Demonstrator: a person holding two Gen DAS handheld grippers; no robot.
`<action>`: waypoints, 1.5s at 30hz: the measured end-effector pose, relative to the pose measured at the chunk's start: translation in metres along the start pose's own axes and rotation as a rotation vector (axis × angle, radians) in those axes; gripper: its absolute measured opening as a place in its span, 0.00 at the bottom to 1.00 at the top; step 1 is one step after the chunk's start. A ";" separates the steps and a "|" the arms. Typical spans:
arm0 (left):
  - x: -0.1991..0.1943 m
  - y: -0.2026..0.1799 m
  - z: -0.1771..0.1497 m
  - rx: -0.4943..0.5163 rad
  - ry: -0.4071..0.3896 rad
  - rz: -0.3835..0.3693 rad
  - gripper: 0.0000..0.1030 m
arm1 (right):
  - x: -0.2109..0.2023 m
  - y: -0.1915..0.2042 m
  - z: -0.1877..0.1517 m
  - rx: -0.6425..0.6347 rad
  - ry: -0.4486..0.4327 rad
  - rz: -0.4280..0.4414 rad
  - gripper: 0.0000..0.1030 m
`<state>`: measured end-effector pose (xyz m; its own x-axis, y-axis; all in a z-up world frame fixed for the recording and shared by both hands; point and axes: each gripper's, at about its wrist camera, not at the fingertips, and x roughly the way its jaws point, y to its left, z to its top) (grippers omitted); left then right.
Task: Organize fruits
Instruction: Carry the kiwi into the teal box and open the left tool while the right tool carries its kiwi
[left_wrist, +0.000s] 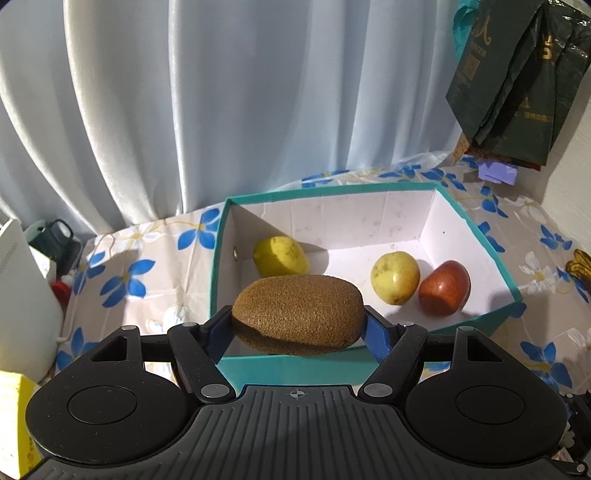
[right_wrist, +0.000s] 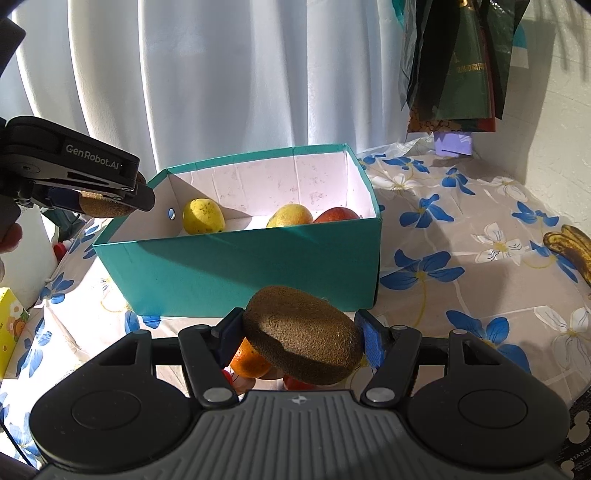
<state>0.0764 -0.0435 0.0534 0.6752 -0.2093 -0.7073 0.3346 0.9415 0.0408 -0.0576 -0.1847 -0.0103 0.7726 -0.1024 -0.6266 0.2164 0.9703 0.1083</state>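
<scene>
My left gripper (left_wrist: 298, 325) is shut on a brown kiwi (left_wrist: 298, 313) held lengthwise over the near left corner of the teal box (left_wrist: 295, 369). Inside the box lie two yellow fruits (left_wrist: 280, 256) (left_wrist: 395, 277) and a red apple (left_wrist: 444, 288). In the right wrist view my right gripper (right_wrist: 301, 341) is shut on a second kiwi (right_wrist: 301, 334), in front of the teal box (right_wrist: 236, 273) and above the table. The left gripper (right_wrist: 107, 203) with its kiwi (right_wrist: 101, 209) shows at the box's left end. An orange (right_wrist: 249, 362) and something red lie under the right gripper.
The flowered tablecloth (right_wrist: 461, 236) covers the table. Spotted bananas (right_wrist: 572, 247) lie at the right. A white curtain (left_wrist: 221, 110) hangs behind and dark bags (left_wrist: 517, 81) hang at the upper right. A yellow carton (right_wrist: 9, 328) and white container (left_wrist: 22, 295) stand at left.
</scene>
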 end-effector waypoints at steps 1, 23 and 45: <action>0.002 0.000 0.001 0.000 0.001 0.002 0.75 | 0.000 0.000 0.000 0.002 -0.001 -0.003 0.63; 0.065 -0.009 0.006 0.025 0.044 0.003 0.75 | -0.002 -0.017 0.011 0.044 -0.024 -0.060 0.63; 0.113 -0.011 0.001 0.034 0.103 0.004 0.76 | 0.005 -0.021 0.021 0.075 -0.033 -0.064 0.63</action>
<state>0.1497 -0.0779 -0.0257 0.6063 -0.1753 -0.7757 0.3549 0.9325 0.0667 -0.0461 -0.2106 0.0005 0.7747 -0.1719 -0.6085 0.3089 0.9426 0.1269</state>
